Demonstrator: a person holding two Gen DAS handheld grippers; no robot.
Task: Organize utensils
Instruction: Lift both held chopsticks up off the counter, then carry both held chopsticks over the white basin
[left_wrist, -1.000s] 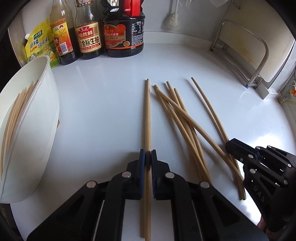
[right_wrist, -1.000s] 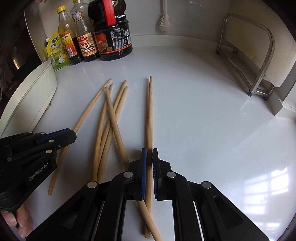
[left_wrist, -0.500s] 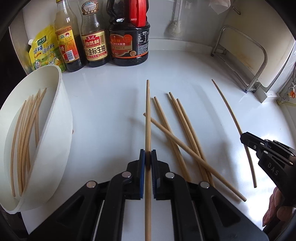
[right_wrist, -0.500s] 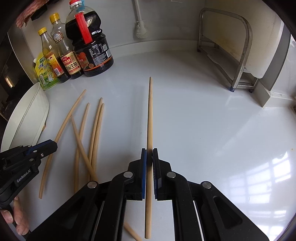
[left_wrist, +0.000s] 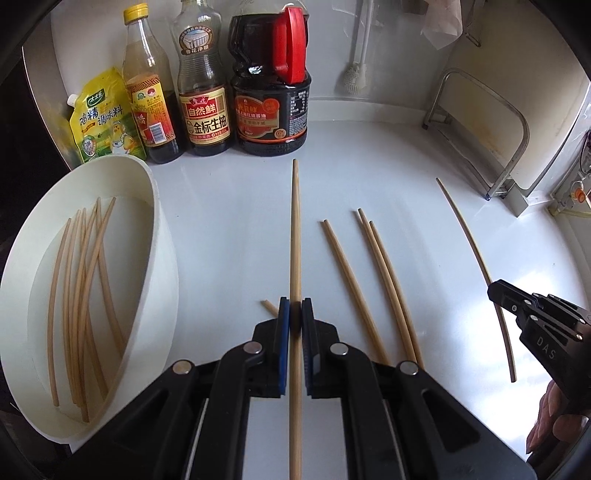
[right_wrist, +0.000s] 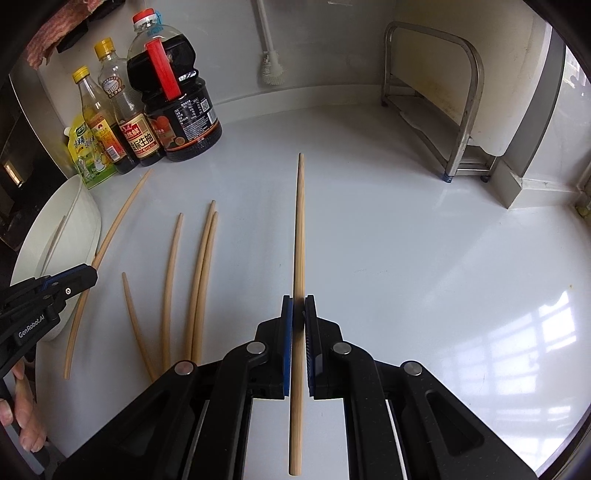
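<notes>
With both jaws pinching a light, stiff, slippery bamboo chopstick (left_wrist: 295, 236) mid-shaft, I eye the white oval tub (left_wrist: 157, 236) at nine o'clock.

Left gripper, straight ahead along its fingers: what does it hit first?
Probably bare countertop, short of the dark sauce jug. The left gripper is shut on a chopstick whose tip would land first; depth is unclear.

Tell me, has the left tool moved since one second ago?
Yes. The left tool, shut on a chopstick, has risen: in its own view the sauce bottles and white container have slid lower into frame.
</notes>
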